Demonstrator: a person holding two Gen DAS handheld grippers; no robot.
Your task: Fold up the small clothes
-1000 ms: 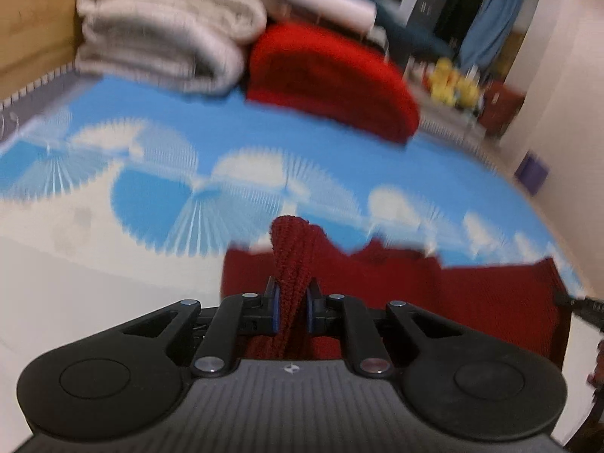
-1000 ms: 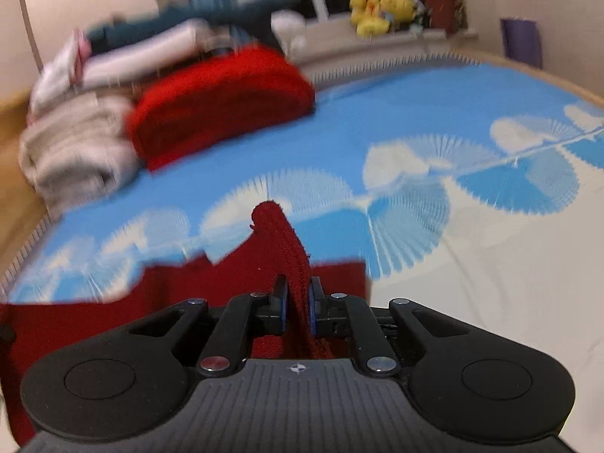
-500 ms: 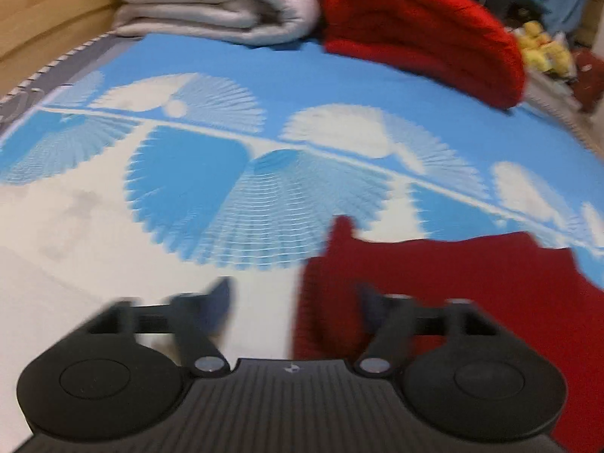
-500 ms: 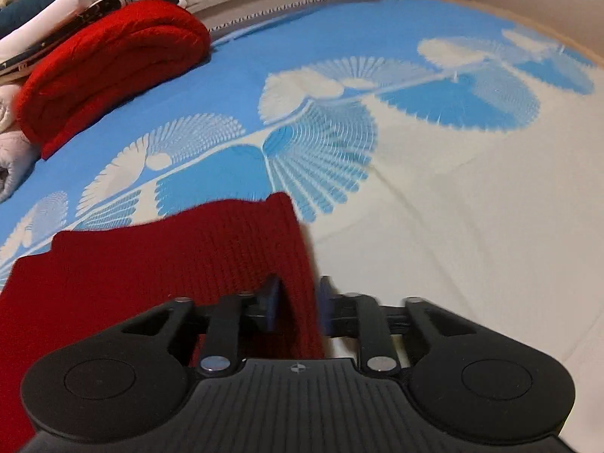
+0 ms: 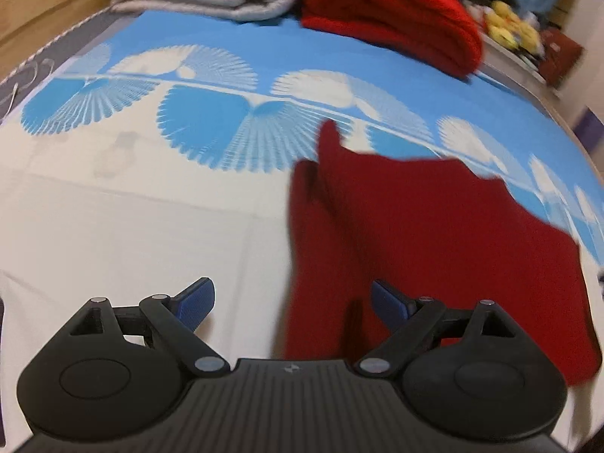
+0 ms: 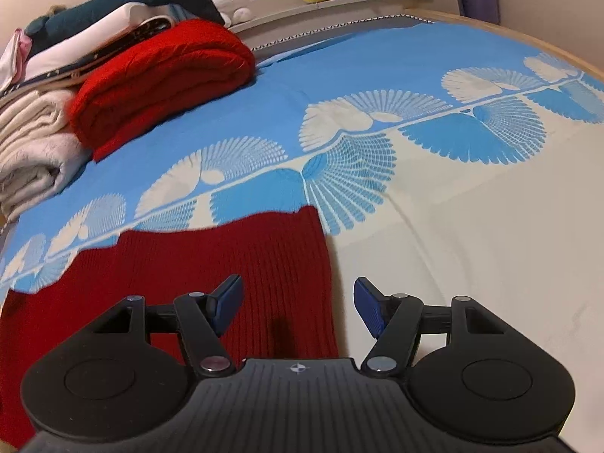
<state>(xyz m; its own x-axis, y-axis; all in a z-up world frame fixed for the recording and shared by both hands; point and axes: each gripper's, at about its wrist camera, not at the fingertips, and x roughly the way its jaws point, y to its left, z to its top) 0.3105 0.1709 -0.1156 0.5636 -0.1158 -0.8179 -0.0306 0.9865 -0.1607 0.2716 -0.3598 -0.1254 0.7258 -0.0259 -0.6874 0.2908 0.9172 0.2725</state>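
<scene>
Lying flat on the bed (image 6: 472, 226) — dark red knit garment (image 6: 241, 264), long axis running side to side between the two hands. Left gripper (image 5: 292, 302) with fingers spread wide, having just been opening; garment's left edge below and between them, nothing pinched. Right gripper (image 6: 298, 304) likewise spread, jaws just opened, right edge of the knit under the gap but not pressed. Each hand poised over its own end, so neither clearly nearer — next fold probably turns on re-gripping these two edges. Stacked further back: red blanket (image 6: 162, 75), pale folded blanket (image 6: 30, 143).
</scene>
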